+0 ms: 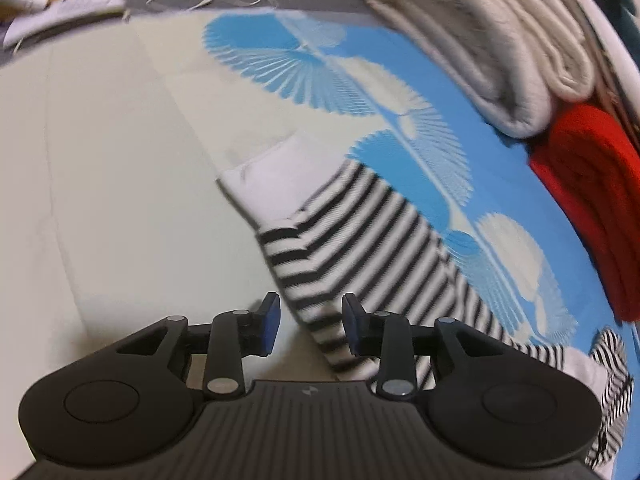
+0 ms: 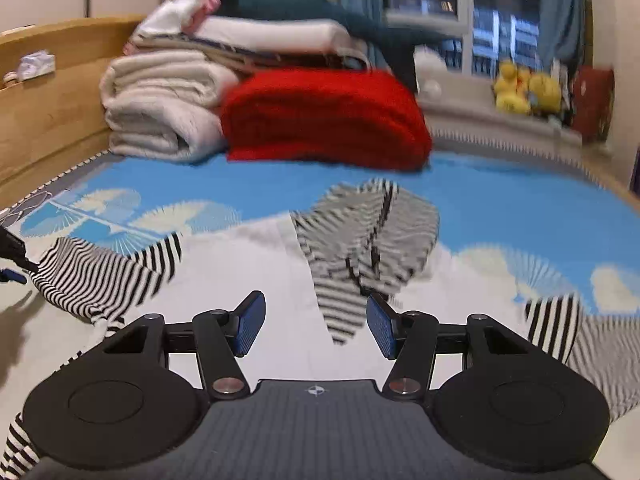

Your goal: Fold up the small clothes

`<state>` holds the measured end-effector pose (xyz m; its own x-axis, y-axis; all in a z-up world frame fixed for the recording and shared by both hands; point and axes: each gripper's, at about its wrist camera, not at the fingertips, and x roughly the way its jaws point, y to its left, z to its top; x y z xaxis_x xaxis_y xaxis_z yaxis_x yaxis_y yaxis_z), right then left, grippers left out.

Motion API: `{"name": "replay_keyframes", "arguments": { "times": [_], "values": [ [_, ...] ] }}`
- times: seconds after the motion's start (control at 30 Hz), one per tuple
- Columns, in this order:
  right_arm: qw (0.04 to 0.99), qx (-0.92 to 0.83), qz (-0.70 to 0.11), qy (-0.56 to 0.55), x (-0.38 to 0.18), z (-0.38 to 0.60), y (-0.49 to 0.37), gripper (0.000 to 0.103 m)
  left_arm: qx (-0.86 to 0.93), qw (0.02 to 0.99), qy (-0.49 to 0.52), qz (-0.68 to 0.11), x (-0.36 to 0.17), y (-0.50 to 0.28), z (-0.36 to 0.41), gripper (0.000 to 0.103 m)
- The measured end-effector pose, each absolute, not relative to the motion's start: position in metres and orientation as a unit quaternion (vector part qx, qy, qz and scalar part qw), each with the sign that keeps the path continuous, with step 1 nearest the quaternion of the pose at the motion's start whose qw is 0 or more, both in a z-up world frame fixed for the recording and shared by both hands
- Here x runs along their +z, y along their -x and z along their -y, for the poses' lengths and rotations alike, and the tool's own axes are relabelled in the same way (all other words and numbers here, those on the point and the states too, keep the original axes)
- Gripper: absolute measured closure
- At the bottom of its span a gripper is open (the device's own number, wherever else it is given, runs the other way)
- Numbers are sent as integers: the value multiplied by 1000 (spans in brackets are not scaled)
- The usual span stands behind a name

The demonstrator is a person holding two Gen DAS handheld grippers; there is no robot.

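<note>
The striped garment (image 1: 360,240) lies rumpled on the bed (image 1: 120,200); the left claw (image 1: 310,326) hangs apart over its edge, the right claw (image 2: 316,326) apart too (nothing gripped); pinch single corners, then pull flat.

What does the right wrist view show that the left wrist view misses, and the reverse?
Only the right wrist view: the window, yellow soft toys, wooden bed frame and right gripper, open. Only the left wrist view: the left gripper, open over a striped sleeve. Both: the striped garment, blue patterned sheet, red blanket and cream blanket.
</note>
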<state>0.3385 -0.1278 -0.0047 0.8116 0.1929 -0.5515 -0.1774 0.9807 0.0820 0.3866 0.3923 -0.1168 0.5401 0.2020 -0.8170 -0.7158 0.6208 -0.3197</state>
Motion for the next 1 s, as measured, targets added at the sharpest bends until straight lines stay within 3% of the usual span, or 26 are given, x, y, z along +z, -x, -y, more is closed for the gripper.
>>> {"name": "replay_keyframes", "arguments": {
  "times": [0.07, 0.17, 0.37, 0.5, 0.53, 0.67, 0.77, 1.0],
  "values": [
    [944, 96, -312, -40, -10, 137, -349, 46, 279, 802, 354, -392, -127, -391, -399, 67],
    [938, 84, -330, -57, -20, 144, -363, 46, 286, 802, 355, -386, -129, -397, -400, 103],
    [934, 55, -347, -67, -29, 158, -376, 46, 217, 899, 238, -297, -46, -412, -311, 103],
    [931, 43, -353, -83, -29, 171, -379, 69, 41, 953, 181, -238, 8, -399, -194, 103],
    [929, 39, -356, -92, -28, 176, -379, 75, -14, 956, 175, -237, 15, -393, -162, 103],
    [919, 2, -370, -135, -28, 200, -378, 75, -236, 905, 148, -322, 3, -382, -55, 95],
    [910, -37, -379, -167, -30, 219, -370, 72, -203, 902, 160, -346, -11, -376, -50, 91],
    [881, -73, -394, -252, -38, 244, -343, 72, 2, 898, 190, -397, -31, -382, -120, 90]
  ]
}}
